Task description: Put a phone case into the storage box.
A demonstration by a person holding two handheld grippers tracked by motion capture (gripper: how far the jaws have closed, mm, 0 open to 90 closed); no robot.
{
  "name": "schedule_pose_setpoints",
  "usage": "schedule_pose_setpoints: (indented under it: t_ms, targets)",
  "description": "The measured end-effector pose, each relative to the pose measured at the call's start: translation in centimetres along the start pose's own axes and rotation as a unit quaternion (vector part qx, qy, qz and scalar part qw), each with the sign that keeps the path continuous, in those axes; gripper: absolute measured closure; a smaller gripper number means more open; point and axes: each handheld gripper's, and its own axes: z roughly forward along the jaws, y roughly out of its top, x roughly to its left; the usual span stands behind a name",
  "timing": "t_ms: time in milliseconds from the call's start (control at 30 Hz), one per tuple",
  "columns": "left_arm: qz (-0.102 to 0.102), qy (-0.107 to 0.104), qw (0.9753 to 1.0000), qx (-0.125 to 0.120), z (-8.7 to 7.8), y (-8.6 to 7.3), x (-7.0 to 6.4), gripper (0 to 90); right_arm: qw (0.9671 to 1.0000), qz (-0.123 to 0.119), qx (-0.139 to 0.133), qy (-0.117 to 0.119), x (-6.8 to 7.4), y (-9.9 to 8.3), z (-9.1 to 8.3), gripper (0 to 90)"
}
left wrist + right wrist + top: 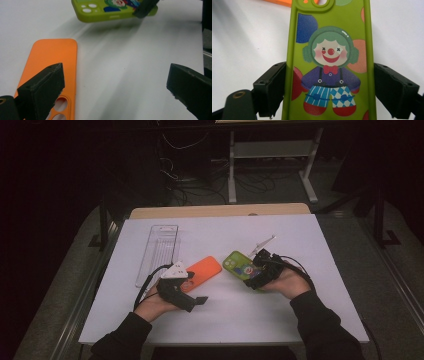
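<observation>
Right gripper (pixel 329 92) fingers clamped on green clown phone case (pixel 332 50), mid-bench (pixel 220 315), near end apparently raised. Left gripper (pixel 112 87) fingers wide apart, empty, beside orange case (pixel 52 60). Advice: keep squeeze on side rails, lift level, avoid twisting.

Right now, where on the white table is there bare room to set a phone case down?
The far right of the table, beyond the green case, is bare, as is the near strip in front of both hands. The middle is crowded: clear tray, orange case, both grippers.
</observation>
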Motion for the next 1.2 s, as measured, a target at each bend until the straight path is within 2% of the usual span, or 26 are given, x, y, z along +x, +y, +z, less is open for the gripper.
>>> schedule_pose_setpoints:
  t_ms: [133,200,300,333,433,500,600,700,767,933,1033,1100,1200]
  targets:
    - [0.007,0.007,0.9999,0.008,0.0,0.1,0.1,0.9,0.9998,-0.010,-0.010,0.013,-1.5,0.1,-0.6,15.3]
    - [0.003,0.010,0.9999,0.009,0.1,0.2,0.0,0.9,0.9996,-0.017,-0.013,0.016,-1.9,0.0,-0.9,15.3]
    - [0.000,0.009,0.9999,0.007,0.2,0.4,0.0,0.9,0.9990,-0.034,-0.016,0.024,-2.3,-0.3,-1.2,15.3]
    - [0.011,0.009,0.9998,0.012,0.2,0.5,0.1,0.9,0.9987,-0.040,-0.016,0.026,-2.3,-0.4,-1.3,15.3]
    - [0.017,0.006,0.9997,0.014,0.1,0.9,0.0,0.9,0.9968,-0.070,-0.022,0.031,-2.6,-0.7,-1.3,15.3]
    - [0.017,0.004,0.9997,0.016,0.0,1.3,-0.1,0.9,0.9951,-0.081,-0.033,0.045,-2.5,-0.7,-1.5,15.3]
    - [0.026,-0.007,0.9995,0.015,-0.3,2.0,0.1,0.9,0.9936,-0.090,-0.042,0.054,-2.1,-0.7,-1.8,15.3]
    - [0.045,-0.015,0.9986,0.023,-0.7,2.7,0.4,0.9,0.9917,-0.110,-0.042,0.051,-1.6,-0.5,-1.7,15.3]
    - [0.048,-0.020,0.9985,0.016,-0.9,3.2,0.6,0.9,0.9904,-0.122,-0.040,0.051,-1.3,-0.4,-1.6,15.3]
    - [0.068,-0.032,0.9969,0.020,-1.3,4.6,1.3,0.9,0.9877,-0.137,-0.045,0.060,-0.6,-0.3,-1.6,15.3]
    - [0.070,-0.042,0.9966,0.009,-1.6,5.3,1.9,0.9,0.9862,-0.150,-0.038,0.057,-0.2,0.0,-1.5,15.3]
    - [0.080,-0.040,0.9959,0.011,-1.7,5.8,2.3,0.9,0.9845,-0.159,-0.040,0.063,-0.1,0.4,-1.5,15.3]
    - [0.077,-0.048,0.9959,0.008,-1.6,6.6,2.9,0.9,0.9820,-0.173,-0.039,0.064,0.0,1.0,-1.5,15.2]
